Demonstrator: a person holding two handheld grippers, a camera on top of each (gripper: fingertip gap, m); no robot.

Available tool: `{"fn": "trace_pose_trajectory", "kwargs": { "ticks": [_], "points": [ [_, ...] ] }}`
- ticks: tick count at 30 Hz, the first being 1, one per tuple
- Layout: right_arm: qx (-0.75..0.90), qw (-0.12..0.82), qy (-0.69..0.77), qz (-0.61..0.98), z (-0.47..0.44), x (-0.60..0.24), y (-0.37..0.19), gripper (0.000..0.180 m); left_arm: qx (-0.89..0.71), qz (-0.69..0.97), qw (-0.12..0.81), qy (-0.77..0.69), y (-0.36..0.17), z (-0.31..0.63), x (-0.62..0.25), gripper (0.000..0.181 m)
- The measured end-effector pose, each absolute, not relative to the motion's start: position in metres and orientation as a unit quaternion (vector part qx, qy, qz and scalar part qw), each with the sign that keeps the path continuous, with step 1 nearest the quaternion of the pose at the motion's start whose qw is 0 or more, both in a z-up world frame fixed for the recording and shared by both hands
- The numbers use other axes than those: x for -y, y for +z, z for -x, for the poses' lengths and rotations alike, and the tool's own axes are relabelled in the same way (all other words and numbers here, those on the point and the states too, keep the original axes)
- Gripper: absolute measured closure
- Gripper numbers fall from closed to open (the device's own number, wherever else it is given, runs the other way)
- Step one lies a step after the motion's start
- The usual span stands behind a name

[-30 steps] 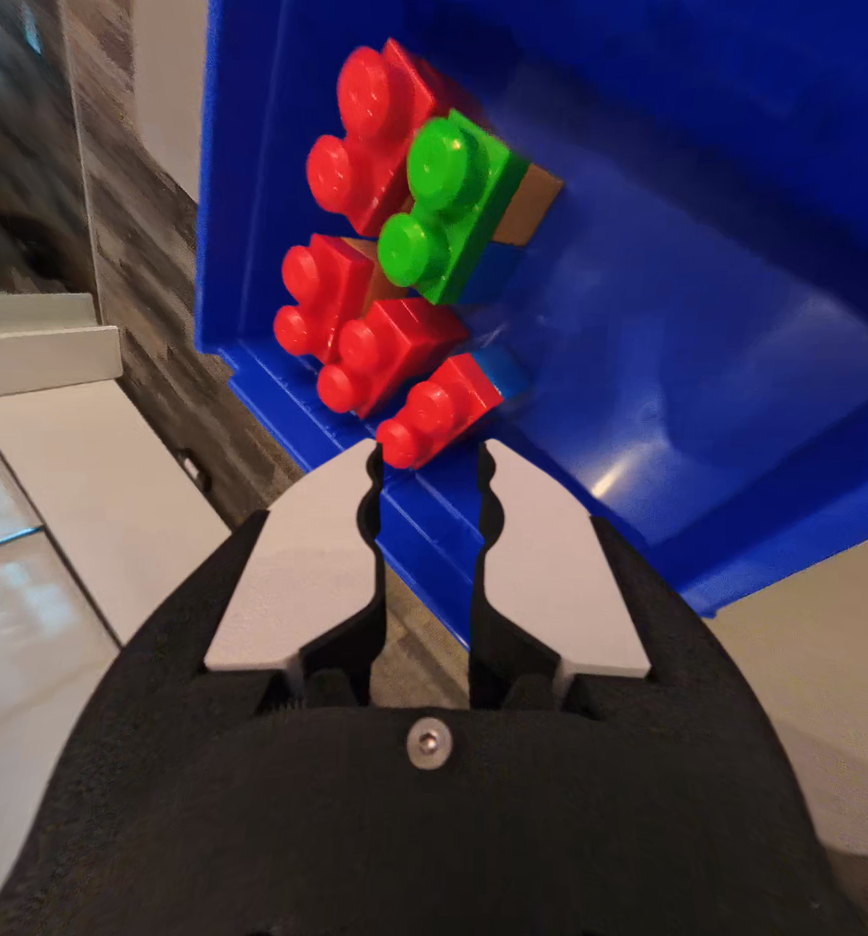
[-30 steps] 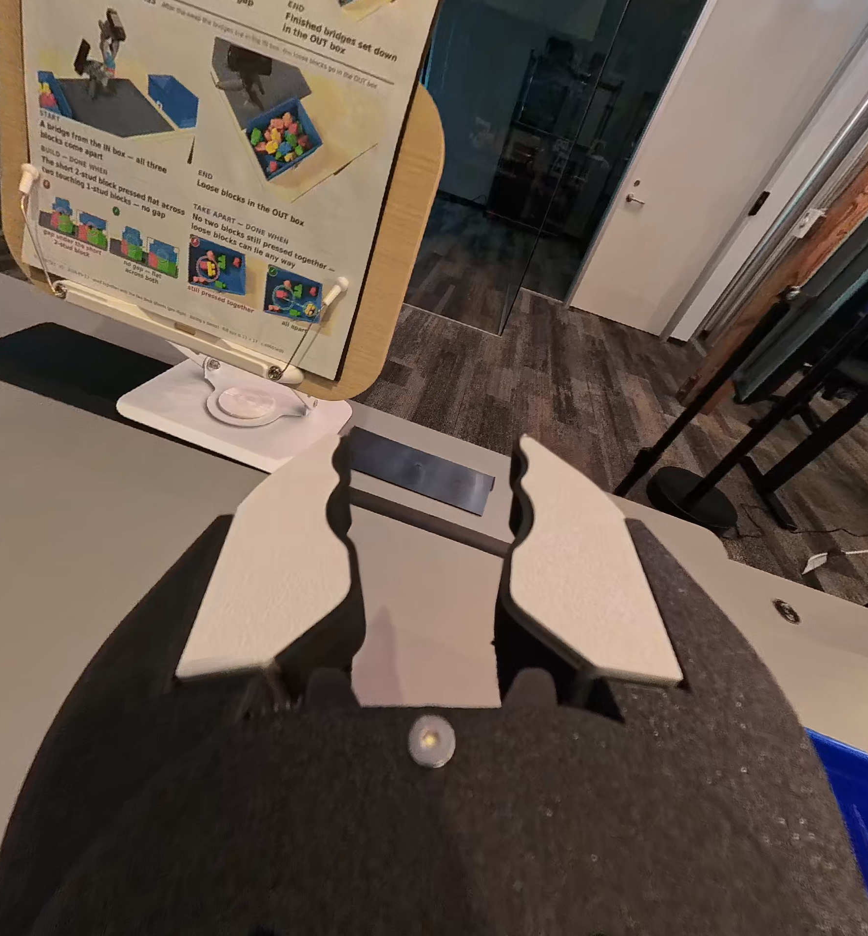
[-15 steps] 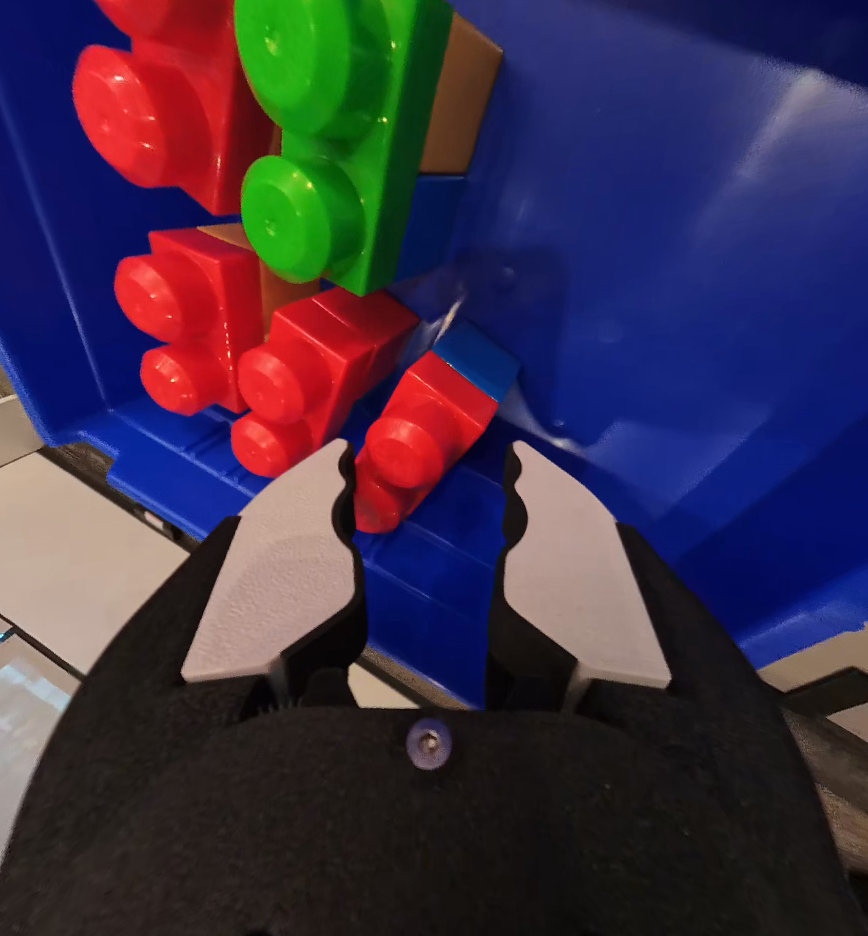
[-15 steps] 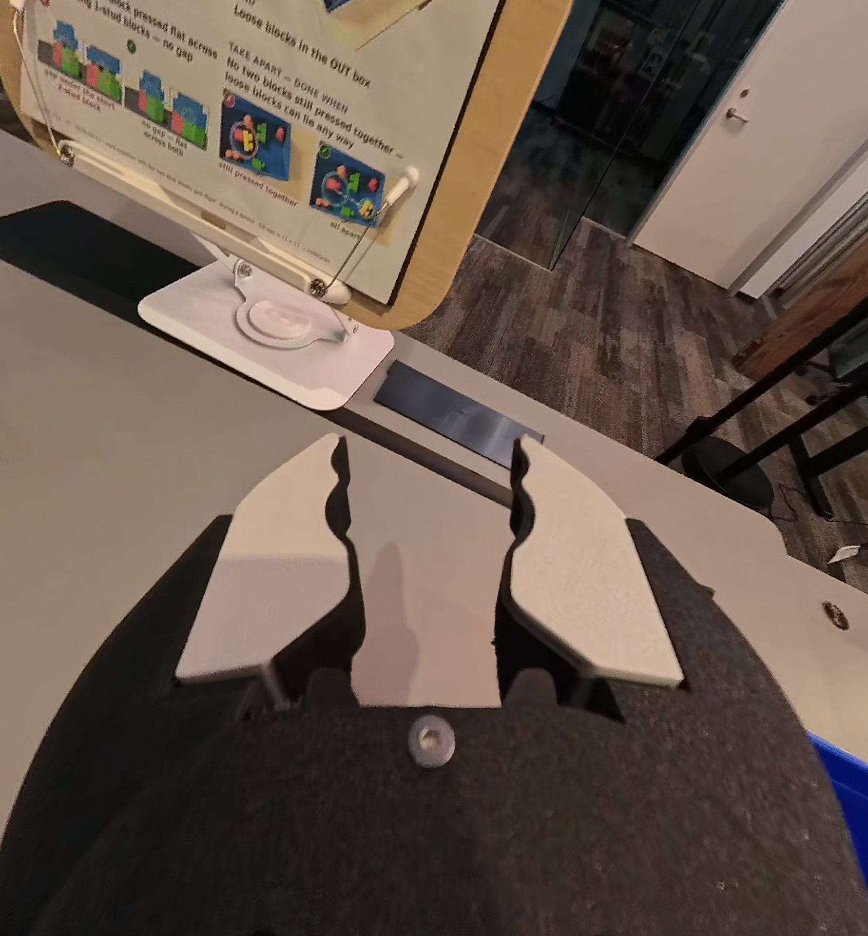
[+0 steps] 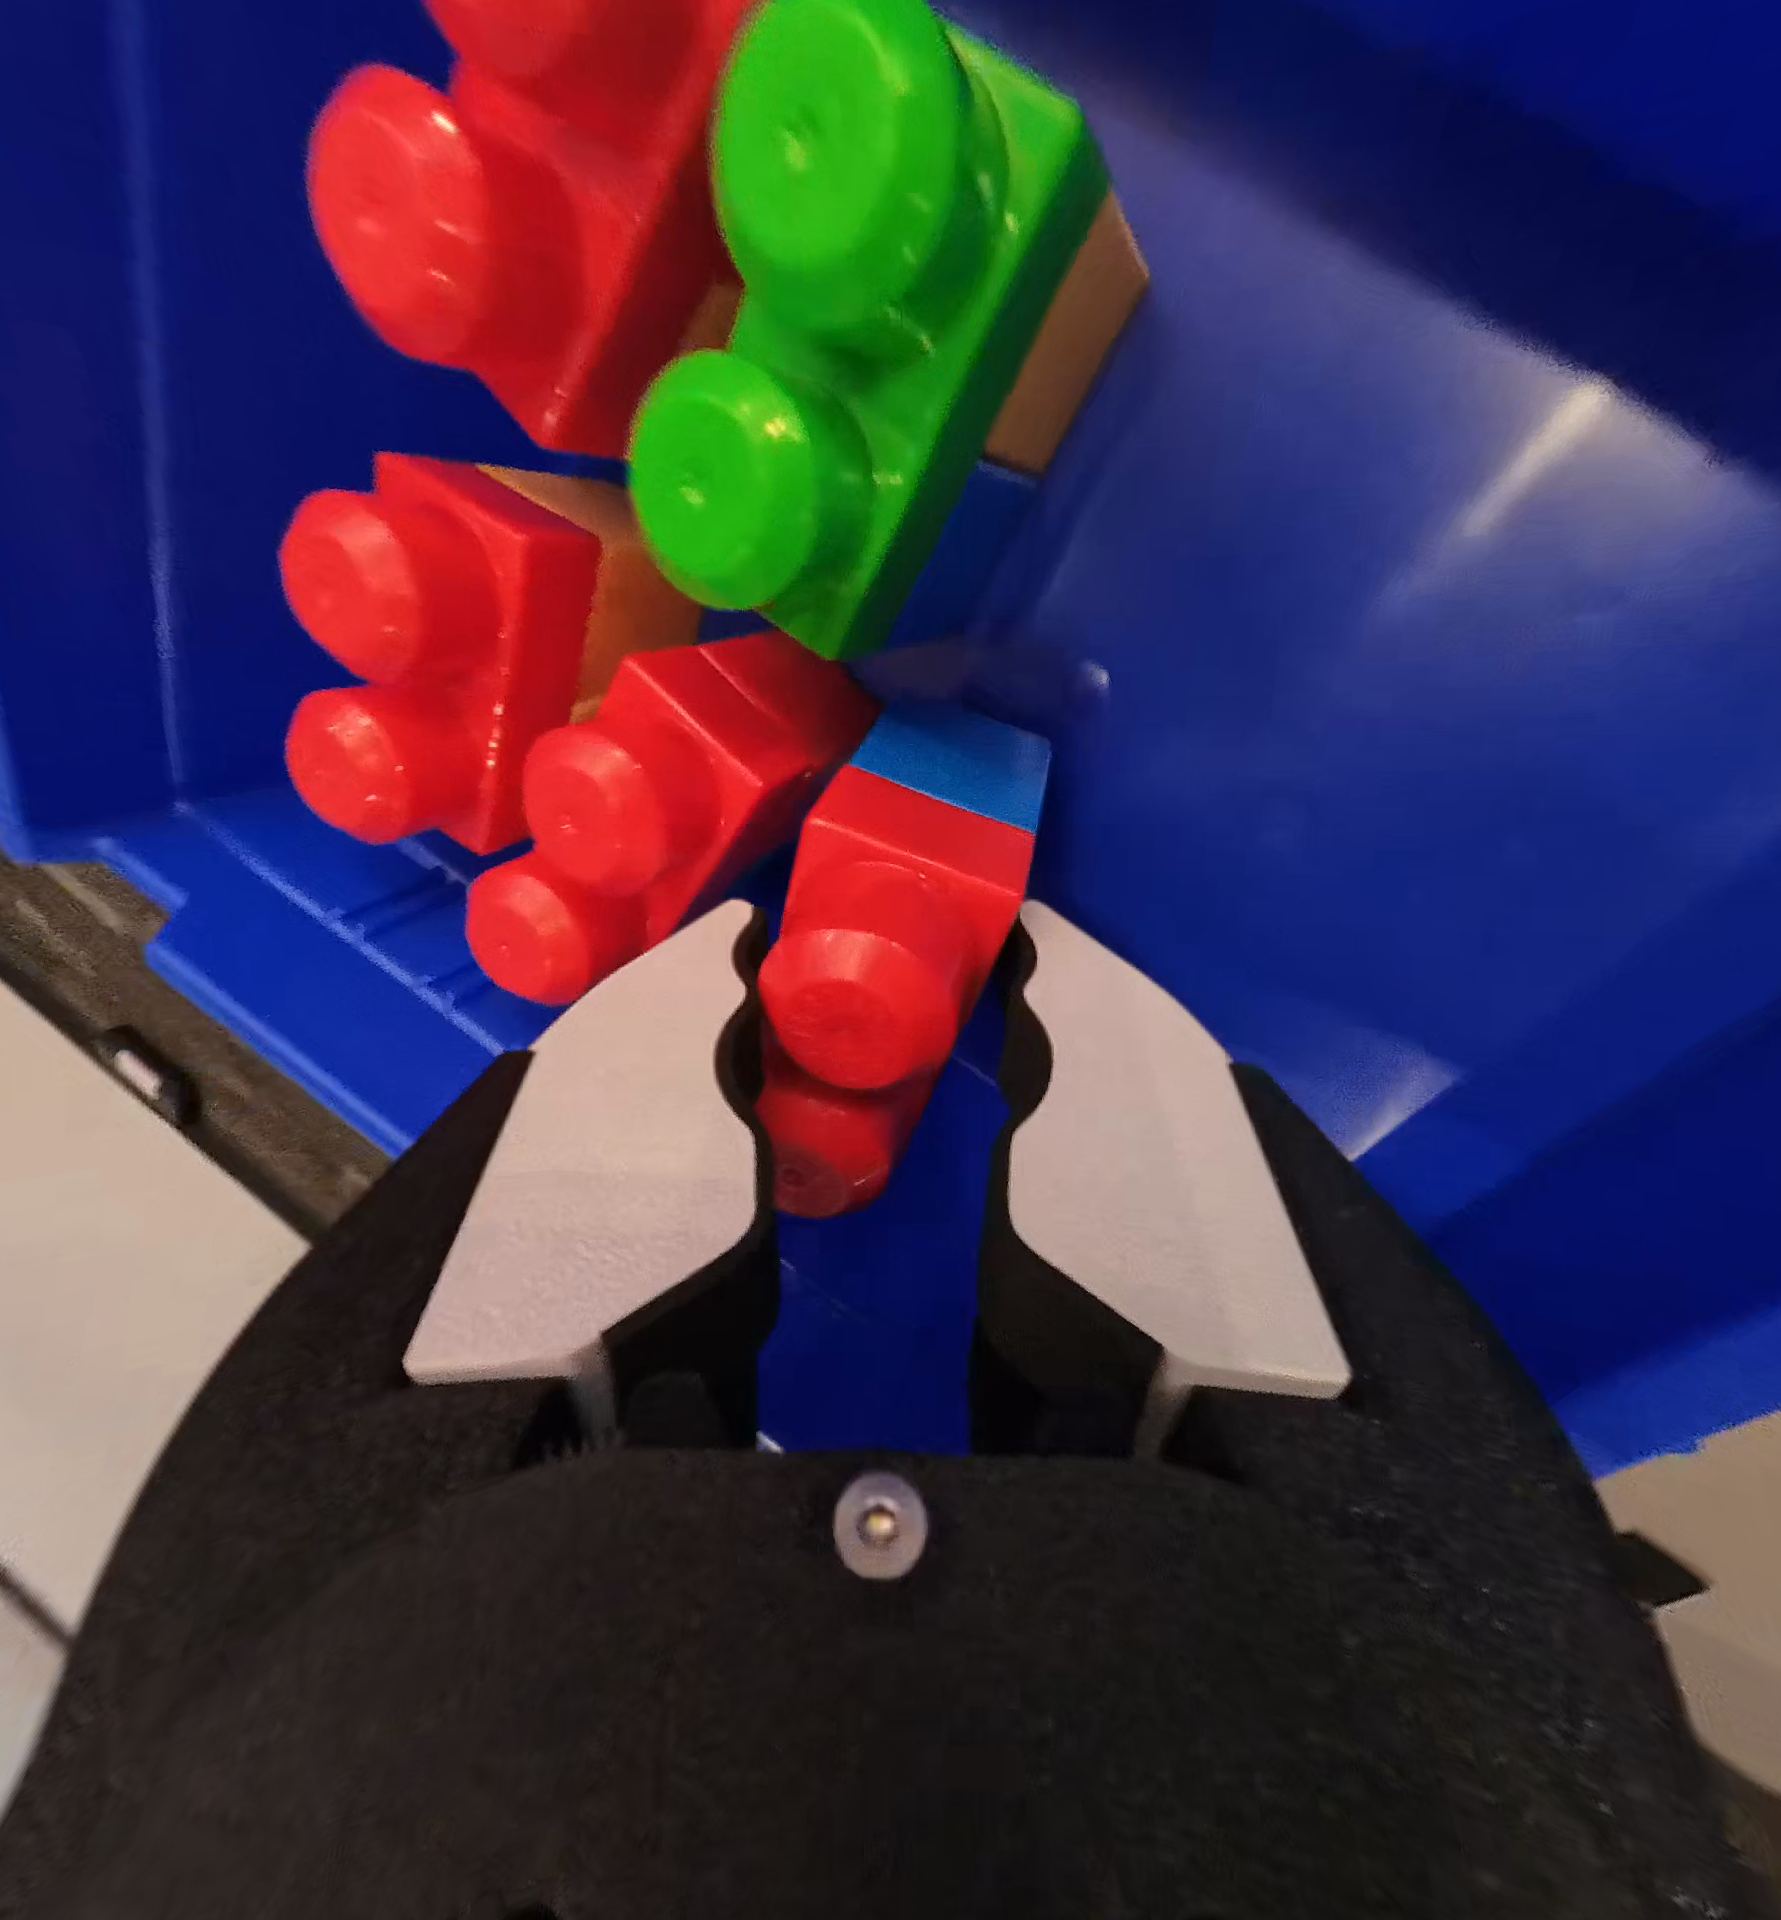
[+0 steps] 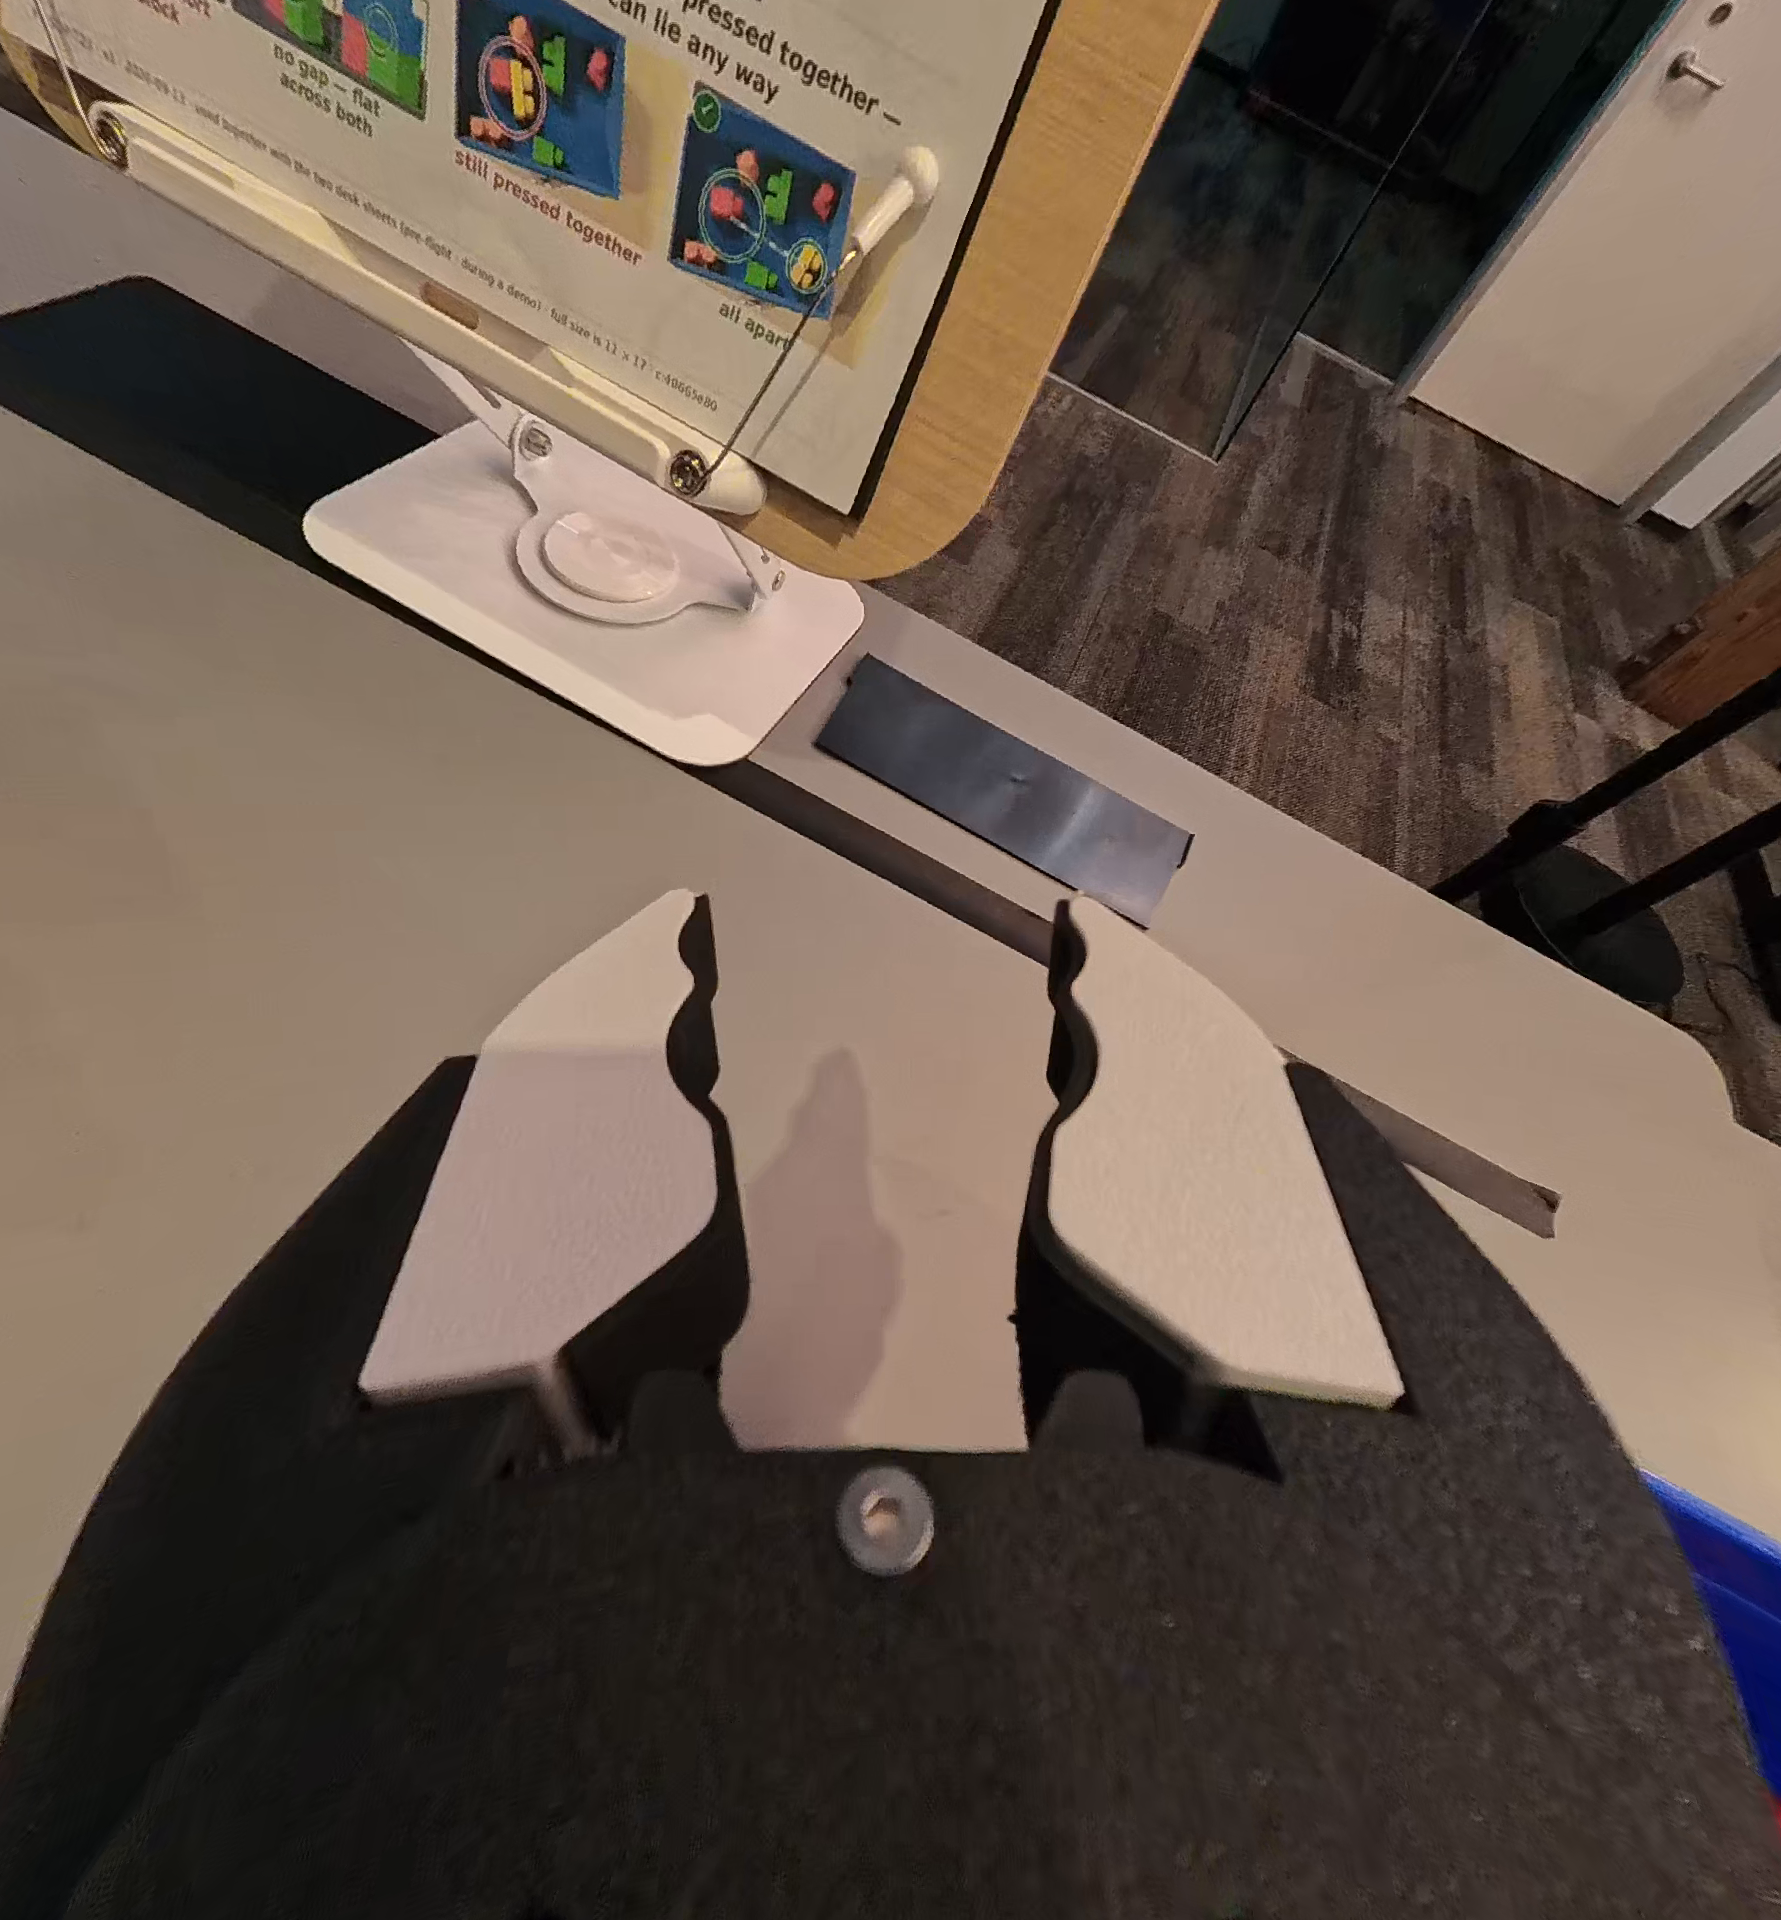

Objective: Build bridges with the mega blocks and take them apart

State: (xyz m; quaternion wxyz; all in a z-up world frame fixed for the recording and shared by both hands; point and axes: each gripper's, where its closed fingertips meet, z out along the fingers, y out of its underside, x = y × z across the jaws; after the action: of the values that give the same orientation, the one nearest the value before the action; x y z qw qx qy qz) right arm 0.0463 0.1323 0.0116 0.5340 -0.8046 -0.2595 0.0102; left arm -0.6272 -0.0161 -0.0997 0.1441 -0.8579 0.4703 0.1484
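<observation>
Closer now than half a sec ago: left tongs (image 5: 881,940) have pushed into the blue bin (image 5: 1437,675) and straddle the 2-stud red block (image 5: 891,966), which sat just ahead of the tips before. Fingers sit right at its sides w/ the near stud between them; can't tell if they're clamped or just bracketing it. That block is pressed onto a blue block (image 5: 953,764) beneath it, the pair lying vs. the bin floor. Just left, another red 2-stud block (image 5: 657,821), then a third red one (image 5: 418,644) on a brown piece. Farther in, a green 2-stud block (image 5: 844,312) over brown, and a big red block (image 5: 512,239) at the top. All glossy plastic, round studs; bin smooth and shiny.

Right tongs (image 6: 881,914) have dropped lower over the bare grey matte tabletop (image 6: 242,831), fingers spread, nothing between. Beyond: white stand base (image 6: 595,603), wood-edged instruction board (image 6: 574,187), dark metal plate (image 6: 1000,795).
</observation>
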Motion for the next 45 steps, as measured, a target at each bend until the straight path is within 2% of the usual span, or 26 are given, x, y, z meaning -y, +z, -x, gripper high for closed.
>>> {"fn": "trace_pose_trajectory", "kwargs": {
  "ticks": [5, 9, 12, 15, 19, 24, 27, 33, 34, 35, 45],
  "points": [
    [0.251, 0.544, 0.042, 0.800, -0.045, -0.129, 0.019, 0.119, -0.386, 0.880, 0.264, 0.085, -0.057, 0.604, 0.015, 0.138],
    [0.258, 0.563, 0.092, 0.780, -0.028, -0.120, 0.036, 0.119, -0.315, 0.866, 0.387, -0.007, 0.011, 0.559, 0.015, 0.139],
    [0.302, 0.571, 0.186, 0.740, 0.012, -0.099, 0.056, 0.119, -0.283, 0.827, 0.467, -0.134, 0.072, 0.491, 0.018, 0.139],
    [0.367, 0.560, 0.350, 0.655, 0.070, -0.051, 0.089, 0.120, -0.308, 0.777, 0.500, -0.227, 0.110, 0.404, 0.025, 0.139],
    [0.416, 0.534, 0.495, 0.545, 0.113, 0.014, 0.131, 0.118, -0.357, 0.709, 0.495, -0.354, 0.128, 0.279, 0.042, 0.139],
    [0.464, 0.534, 0.442, 0.551, 0.112, 0.032, 0.133, 0.105, -0.384, 0.661, 0.471, -0.441, 0.130, 0.169, 0.045, 0.139],
    [0.467, 0.537, 0.434, 0.553, 0.104, 0.032, 0.134, 0.106, -0.383, 0.644, 0.450, -0.486, 0.133, 0.128, 0.041, 0.139],
    [0.442, 0.501, 0.500, 0.551, 0.087, 0.029, 0.135, 0.116, -0.392, 0.636, 0.430, -0.507, 0.126, 0.086, 0.032, 0.139],
    [0.447, 0.494, 0.507, 0.547, 0.086, 0.030, 0.134, 0.123, -0.392, 0.637, 0.424, -0.510, 0.123, 0.082, 0.031, 0.139],
    [0.458, 0.486, 0.510, 0.543, 0.084, 0.032, 0.131, 0.144, -0.395, 0.636, 0.422, -0.511, 0.122, 0.078, 0.031, 0.139],
    [0.413, 0.413, 0.603, 0.543, 0.071, 0.023, 0.125, 0.145, -0.425, 0.607, 0.435, -0.511, 0.105, 0.077, 0.034, 0.141]
  ]
}}
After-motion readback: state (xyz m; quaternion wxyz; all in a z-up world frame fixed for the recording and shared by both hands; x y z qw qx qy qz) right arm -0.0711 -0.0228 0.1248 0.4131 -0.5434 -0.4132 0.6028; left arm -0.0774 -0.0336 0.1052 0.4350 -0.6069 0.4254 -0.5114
